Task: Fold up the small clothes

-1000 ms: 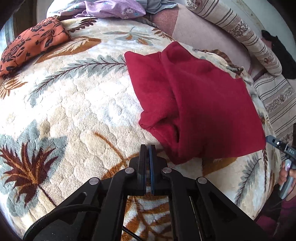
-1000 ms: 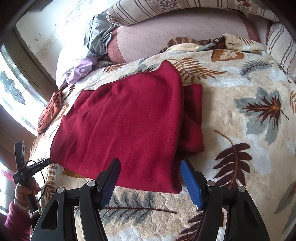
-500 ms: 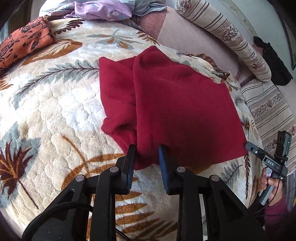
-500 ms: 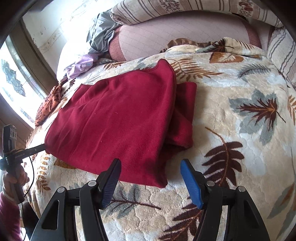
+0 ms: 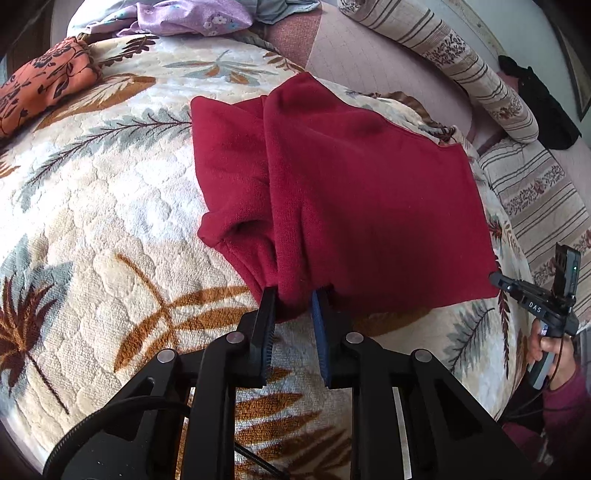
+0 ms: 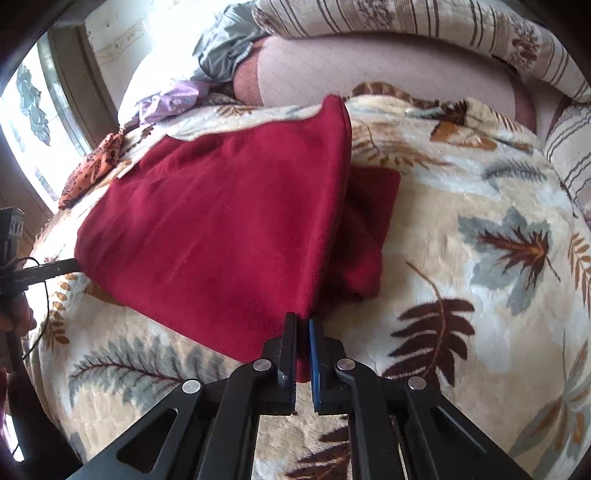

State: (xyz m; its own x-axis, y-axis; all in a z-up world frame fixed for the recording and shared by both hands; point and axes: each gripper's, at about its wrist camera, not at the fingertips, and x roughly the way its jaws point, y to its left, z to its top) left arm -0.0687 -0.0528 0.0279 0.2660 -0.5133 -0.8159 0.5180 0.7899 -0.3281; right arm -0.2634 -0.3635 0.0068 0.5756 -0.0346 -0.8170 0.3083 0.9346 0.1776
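Observation:
A dark red fleece garment (image 5: 369, 192) lies folded on the leaf-patterned blanket (image 5: 92, 221), with a sleeve sticking out along one side. My left gripper (image 5: 291, 295) is at the garment's near corner. Its jaws are closing, and a bunched fold of red cloth is pressed between the pads. My right gripper (image 6: 300, 319) is shut on the garment (image 6: 221, 229) at its other near corner, and the hem shows between the pads. Each gripper also shows at the edge of the other view, the right gripper (image 5: 493, 276) and the left gripper (image 6: 74, 263), both touching the garment's corners.
An orange floral cloth (image 5: 40, 88) and a lilac cloth (image 5: 192, 18) lie at the far side of the bed. A striped bolster (image 5: 461, 62), a pink cushion (image 6: 369, 70) and a black item (image 5: 543, 107) sit along the back. A hand (image 5: 546, 347) holds the right gripper's handle.
The left gripper moved forward, opened, and closed around the garment's corner. The right gripper's jaws went from wide open to shut on the hem.

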